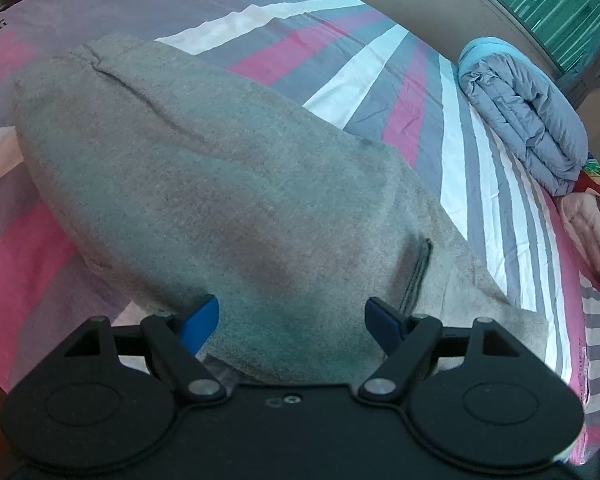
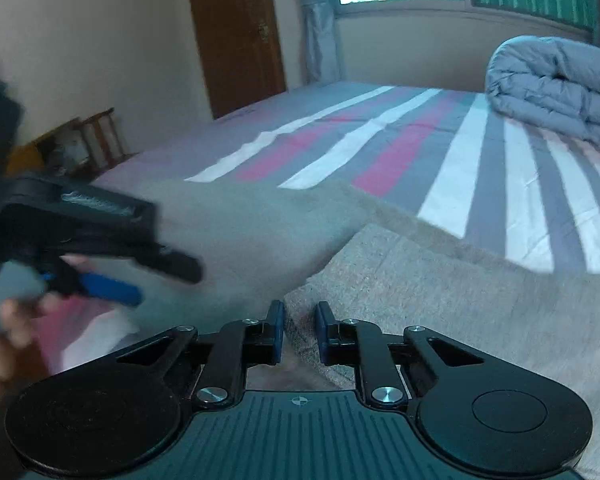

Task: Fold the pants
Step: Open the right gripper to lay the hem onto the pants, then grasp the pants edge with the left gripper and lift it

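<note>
We work on the bed (image 1: 380,80), its striped sheet giving a broad flat base for folding, with a rolled quilt (image 1: 528,120) pushed to the far right, out of the way. The grey pants (image 1: 220,184) lie across the near part. Our left gripper (image 1: 292,320) hangs spread wide above them, holding nothing. Our right gripper (image 2: 299,330) has narrowed around a raised cloth edge, apparently pinching it for folding.
</note>
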`<state>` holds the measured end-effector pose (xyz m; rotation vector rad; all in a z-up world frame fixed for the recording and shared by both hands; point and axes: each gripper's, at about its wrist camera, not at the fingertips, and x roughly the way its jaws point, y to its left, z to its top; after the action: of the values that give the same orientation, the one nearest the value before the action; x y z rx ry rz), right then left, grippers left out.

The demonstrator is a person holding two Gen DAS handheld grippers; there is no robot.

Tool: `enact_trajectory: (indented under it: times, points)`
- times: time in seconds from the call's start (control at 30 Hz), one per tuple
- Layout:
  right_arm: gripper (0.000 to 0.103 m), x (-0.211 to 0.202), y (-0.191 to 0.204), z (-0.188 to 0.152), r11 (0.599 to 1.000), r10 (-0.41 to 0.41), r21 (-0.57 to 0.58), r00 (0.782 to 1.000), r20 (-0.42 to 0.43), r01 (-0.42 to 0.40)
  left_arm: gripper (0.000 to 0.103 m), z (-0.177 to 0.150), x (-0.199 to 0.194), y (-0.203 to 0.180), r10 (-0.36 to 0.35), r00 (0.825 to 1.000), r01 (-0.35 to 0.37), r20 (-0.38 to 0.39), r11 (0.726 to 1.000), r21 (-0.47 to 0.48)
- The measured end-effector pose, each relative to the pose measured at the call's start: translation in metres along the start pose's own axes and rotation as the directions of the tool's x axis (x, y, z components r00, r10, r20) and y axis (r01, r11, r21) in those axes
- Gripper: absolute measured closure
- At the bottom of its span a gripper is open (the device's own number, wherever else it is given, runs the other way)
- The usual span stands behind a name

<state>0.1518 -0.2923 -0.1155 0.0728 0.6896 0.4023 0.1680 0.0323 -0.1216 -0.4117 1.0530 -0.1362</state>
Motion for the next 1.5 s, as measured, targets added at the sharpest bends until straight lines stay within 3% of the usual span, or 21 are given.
enact_trajectory:
  times: [0.13,0.17,0.2,0.23,0.27,0.33,0.43,0.53,0.63,0.77,0.93,1.0,1.1,1.27,1.3,1.33,1.4,1.43,1.47,1.5]
  points:
    - [0.08,0.009,0.002,-0.008,1.0,0.008,0.03,0.999,-0.05,-0.006,0.03,0.0,-0.005,0.002,-0.004,1.0,0.004,0.003,1.0,0.001]
    - [0.07,0.004,0.002,-0.003,0.999,0.014,0.041,0.999,-0.045,-0.013,0.03,0.001,-0.007,0.004,-0.007,1.0,0.007,0.005,1.0,-0.006]
    - [0.061,-0.006,-0.001,0.003,0.997,0.048,0.067,0.999,-0.005,-0.048,0.03,0.003,-0.009,0.006,-0.011,1.0,0.011,0.005,1.0,-0.017]
    - [0.06,-0.017,-0.005,0.007,0.994,0.071,0.081,0.996,0.048,-0.074,0.03,0.005,-0.012,0.01,-0.012,1.0,0.012,0.01,1.0,-0.028]
    - [0.06,-0.025,-0.009,0.011,0.996,0.045,0.079,0.996,0.083,-0.051,0.028,0.006,-0.016,0.013,-0.005,1.0,0.005,0.02,0.999,-0.036]
    - [0.06,-0.029,-0.023,0.015,0.994,-0.085,0.07,0.992,0.088,0.079,0.027,0.012,-0.028,0.024,0.029,0.998,-0.026,0.054,0.998,-0.057]
    - [0.06,-0.023,-0.055,0.01,0.965,-0.24,0.117,0.97,0.036,0.234,0.021,0.024,-0.043,0.051,0.073,0.992,-0.061,0.107,0.991,-0.115]
    - [0.06,-0.013,-0.066,0.003,0.955,-0.22,0.204,0.975,0.002,0.215,0.021,0.035,-0.051,0.084,0.148,0.979,-0.115,0.14,0.969,-0.221]
    - [0.053,0.012,-0.044,-0.005,0.968,-0.236,0.076,0.97,-0.05,0.239,0.021,0.042,-0.049,0.116,0.181,0.975,-0.13,0.132,0.938,-0.322]
    - [0.034,0.018,-0.044,-0.003,0.965,-0.212,0.149,0.977,-0.037,0.215,0.025,0.047,-0.03,0.144,0.101,0.992,-0.058,0.08,0.904,-0.423]
    - [0.034,0.019,-0.048,-0.002,0.969,-0.192,0.15,0.981,-0.024,0.194,0.024,0.046,0.0,0.164,-0.028,0.995,0.071,0.091,0.853,-0.516]
    - [0.033,0.015,-0.051,-0.008,0.969,-0.183,0.168,0.983,-0.015,0.183,0.024,0.048,0.009,0.172,-0.1,0.985,0.16,0.14,0.828,-0.537]
    - [0.033,0.015,-0.05,-0.01,0.968,-0.182,0.171,0.983,-0.016,0.182,0.024,0.05,0.025,0.185,-0.204,0.96,0.278,0.191,0.765,-0.58]
    - [0.031,0.016,-0.05,-0.012,0.967,-0.183,0.178,0.983,-0.008,0.181,0.024,0.054,0.044,0.194,-0.267,0.93,0.366,0.252,0.727,-0.58]
    - [0.03,0.016,-0.051,-0.012,0.967,-0.182,0.182,0.983,-0.006,0.18,0.024,0.055,0.046,0.194,-0.285,0.917,0.396,0.277,0.712,-0.579]
    - [0.03,0.016,-0.051,-0.013,0.967,-0.181,0.182,0.983,-0.003,0.179,0.026,0.055,0.049,0.194,-0.305,0.903,0.429,0.304,0.695,-0.577]
    - [0.03,0.017,-0.051,-0.013,0.967,-0.184,0.177,0.983,0.001,0.181,0.04,0.053,0.054,0.194,-0.336,0.878,0.478,0.342,0.659,-0.581]
    - [0.03,0.017,-0.05,-0.014,0.967,-0.186,0.175,0.983,0.002,0.182,0.071,0.052,0.057,0.194,-0.345,0.875,0.484,0.34,0.647,-0.589]
    - [0.03,0.017,-0.05,-0.014,0.967,-0.187,0.174,0.982,0.003,0.184,0.092,0.052,0.062,0.193,-0.354,0.872,0.49,0.339,0.637,-0.595]
    - [0.03,0.016,-0.049,-0.014,0.967,-0.189,0.175,0.982,0.003,0.185,0.091,0.051,0.065,0.193,-0.346,0.876,0.482,0.336,0.641,-0.597]
